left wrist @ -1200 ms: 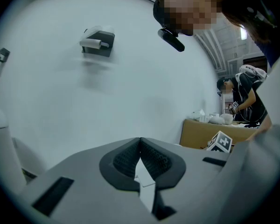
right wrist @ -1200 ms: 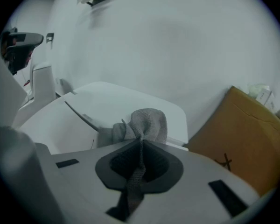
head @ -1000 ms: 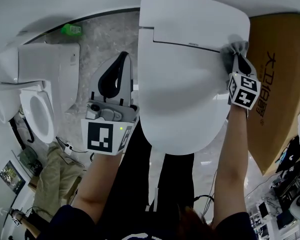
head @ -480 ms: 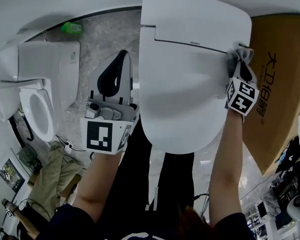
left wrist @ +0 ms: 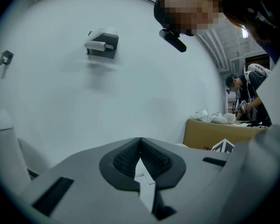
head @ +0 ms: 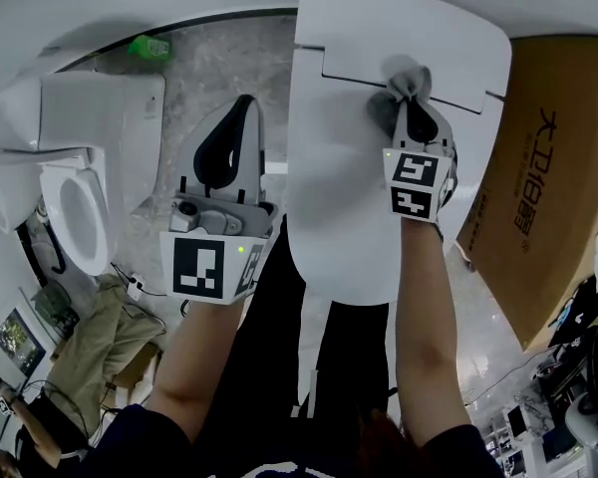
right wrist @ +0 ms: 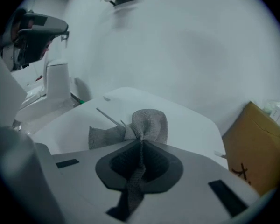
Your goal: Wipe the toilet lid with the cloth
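The white toilet lid (head: pixel 359 187) lies shut in the middle of the head view. My right gripper (head: pixel 415 108) is shut on a grey cloth (head: pixel 399 90) and holds it against the lid's far part near the hinge seam. In the right gripper view the cloth (right wrist: pixel 140 125) bunches out beyond the closed jaws over the lid (right wrist: pixel 84 120). My left gripper (head: pixel 237 132) hovers left of the toilet over the floor, jaws shut with nothing between them; in the left gripper view (left wrist: pixel 140 146) it faces a bare white wall.
A brown cardboard box (head: pixel 548 177) stands right of the toilet. A second white toilet (head: pixel 75 167) with its seat showing is at the left. A green object (head: pixel 148 48) lies on the marbled floor by the wall. A holder (left wrist: pixel 101 43) hangs on the wall.
My right gripper has dragged the cloth leftward across the far part of the lid, from its right edge to near the middle. The left gripper has stayed put.
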Motion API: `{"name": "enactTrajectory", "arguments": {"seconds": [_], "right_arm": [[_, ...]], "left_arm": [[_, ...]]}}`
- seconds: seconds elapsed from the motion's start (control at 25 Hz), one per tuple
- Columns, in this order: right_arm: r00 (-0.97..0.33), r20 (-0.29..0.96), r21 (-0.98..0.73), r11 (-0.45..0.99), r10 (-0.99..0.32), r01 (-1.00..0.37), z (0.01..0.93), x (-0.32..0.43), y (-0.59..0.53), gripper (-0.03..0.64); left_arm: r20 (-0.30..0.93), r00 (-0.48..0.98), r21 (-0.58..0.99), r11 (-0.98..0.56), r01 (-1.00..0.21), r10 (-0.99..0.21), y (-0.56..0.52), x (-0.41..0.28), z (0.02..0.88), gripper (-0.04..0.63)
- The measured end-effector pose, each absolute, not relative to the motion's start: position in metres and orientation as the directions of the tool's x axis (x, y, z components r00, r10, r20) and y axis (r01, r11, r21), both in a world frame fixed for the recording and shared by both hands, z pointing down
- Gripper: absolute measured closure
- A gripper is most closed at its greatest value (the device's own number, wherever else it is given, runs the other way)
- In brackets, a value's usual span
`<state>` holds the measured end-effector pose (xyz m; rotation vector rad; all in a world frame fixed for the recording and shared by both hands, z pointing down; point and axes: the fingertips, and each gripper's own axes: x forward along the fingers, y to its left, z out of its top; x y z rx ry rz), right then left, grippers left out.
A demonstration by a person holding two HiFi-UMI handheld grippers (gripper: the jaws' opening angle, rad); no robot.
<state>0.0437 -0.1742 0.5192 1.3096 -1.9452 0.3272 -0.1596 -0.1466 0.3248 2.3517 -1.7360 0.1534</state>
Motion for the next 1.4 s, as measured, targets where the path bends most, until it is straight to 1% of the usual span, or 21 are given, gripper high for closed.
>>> {"name": "enactTrajectory", "arguments": {"seconds": [0.36,0.52,0.64,0.76,0.88,1.08,1.24,1.4], "right_arm": [[-0.369,0.691,0.179,0.643,-0.621,-0.745,0.515,-0.084,-0.164,0.583],[-0.437,0.696,0.183,0.73,-0.57,-0.659,0.515,-0.121,-0.153,0.583],[-0.474,0.698,0.187,0.776,-0.536,-0.602,0.516,-0.128,-0.142,0.583],[-0.472,0.697,0.184,0.772,-0.539,-0.609,0.516,-0.112,-0.136,0.583],[-0.433,0.695,0.178,0.721,-0.574,-0.67,0.517,-0.076,-0.134,0.583],[-0.327,0.704,0.172,0.597,-0.631,-0.783,0.519,0.007,-0.134,0.583],[-0.218,0.707,0.157,0.451,-0.672,-0.879,0.519,0.078,-0.134,0.583],[-0.133,0.703,0.165,0.343,-0.699,-0.925,0.522,0.132,-0.128,0.583]], "left_arm": [[0.215,0.262,0.099,-0.246,-0.964,-0.941,-0.138,-0.184,0.325,0.575],[0.224,0.253,0.092,-0.238,-0.967,-0.941,-0.133,-0.194,0.33,0.575],[0.234,0.257,0.081,-0.244,-0.966,-0.938,-0.129,-0.197,0.334,0.575],[0.225,0.241,0.1,-0.224,-0.97,-0.944,-0.133,-0.196,0.331,0.575],[0.21,0.239,0.112,-0.22,-0.969,-0.948,-0.135,-0.19,0.328,0.575],[0.202,0.263,0.124,-0.241,-0.963,-0.944,-0.136,-0.171,0.326,0.575],[0.202,0.272,0.132,-0.249,-0.96,-0.941,-0.135,-0.157,0.328,0.575],[0.21,0.291,0.134,-0.268,-0.954,-0.933,-0.132,-0.143,0.332,0.575]]}}
